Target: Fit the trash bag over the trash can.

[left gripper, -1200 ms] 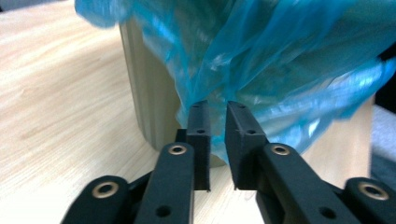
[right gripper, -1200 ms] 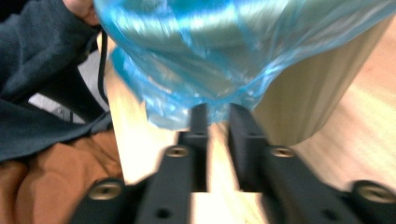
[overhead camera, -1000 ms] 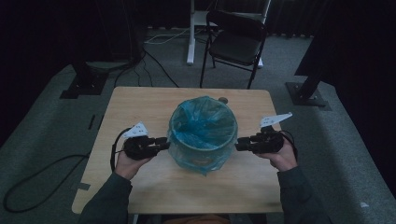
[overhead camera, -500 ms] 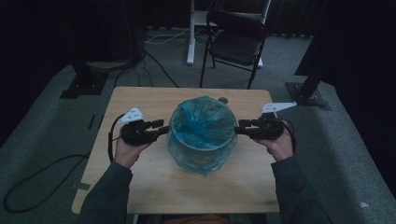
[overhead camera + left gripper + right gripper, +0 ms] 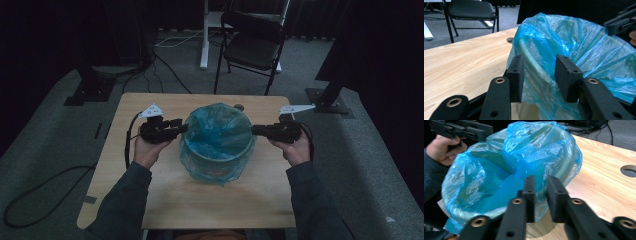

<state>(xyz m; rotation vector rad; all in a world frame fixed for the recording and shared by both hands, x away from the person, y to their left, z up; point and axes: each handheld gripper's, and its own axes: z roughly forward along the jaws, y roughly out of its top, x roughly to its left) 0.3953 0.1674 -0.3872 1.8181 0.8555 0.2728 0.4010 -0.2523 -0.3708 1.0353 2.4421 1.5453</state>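
Both grippers have lifted to the rim of the bin (image 5: 217, 165) mid-table (image 5: 150, 200); left gripper (image 5: 539, 77) fingers spread astride it, right gripper (image 5: 540, 195) fingers narrowly parted around the blue bag (image 5: 215, 132). Tugging unevenly could tear the film

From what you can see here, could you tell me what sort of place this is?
Probably a recording studio or lab: black curtains around a grey carpeted floor, stand bases with trailing cables, and one wooden table.
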